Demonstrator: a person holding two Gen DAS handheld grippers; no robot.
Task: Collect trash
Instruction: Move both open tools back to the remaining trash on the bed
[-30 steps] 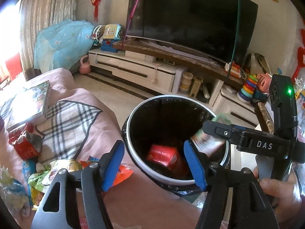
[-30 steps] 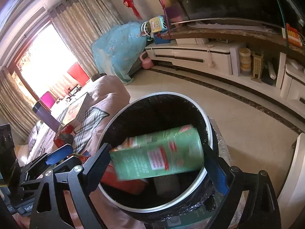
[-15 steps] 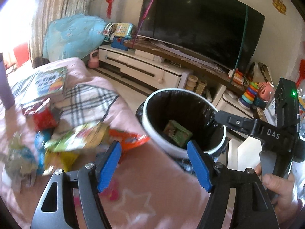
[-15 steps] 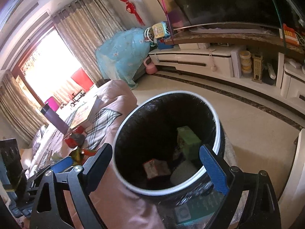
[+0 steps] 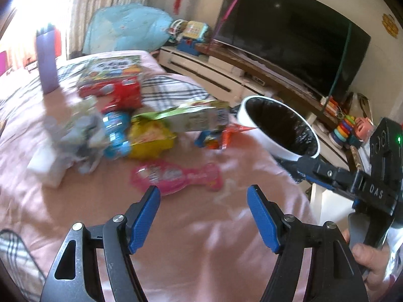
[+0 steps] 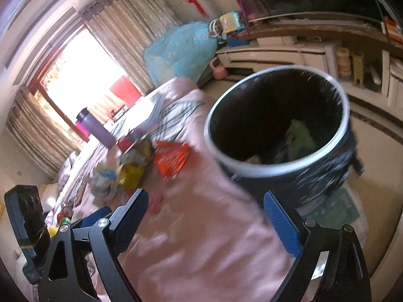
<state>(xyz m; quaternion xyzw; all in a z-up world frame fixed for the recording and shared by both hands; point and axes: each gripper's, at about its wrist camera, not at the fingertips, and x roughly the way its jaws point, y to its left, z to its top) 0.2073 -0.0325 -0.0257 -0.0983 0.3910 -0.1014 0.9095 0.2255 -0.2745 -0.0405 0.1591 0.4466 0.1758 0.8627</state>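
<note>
We see the pink bedcover (image 5: 201, 239) filling most of both wrist views, and beside its edge, at about two o'clock from our left gripper (image 5: 202, 216), stands the trash bin (image 5: 279, 148) with its white rim and black liner. In the right wrist view some trash already lies at the bottom of the bin: a green carton (image 6: 301, 139) and a few smaller pieces too blurred to name, so we judge the task partly done. Most of it is left, though: a heap of wrappers sits on the bedcover at about eleven o'clock, with a yellow-green snack bag (image 5: 176, 123), a red packet (image 5: 118, 93), a blue packet (image 5: 115, 136), crumpled grey-white paper (image 5: 80, 138) and an orange wrapper (image 5: 216, 138) nearer the bin. The closest piece is a flat pink wrapper (image 5: 176, 176), just ahead of the left gripper at about twelve o'clock, and we take it as the likely next pick. Both grippers are empty: the left stands with its blue pads well apart over bare cover, and the right gripper (image 6: 206, 216) is spread wide too, nothing between its pads
</note>
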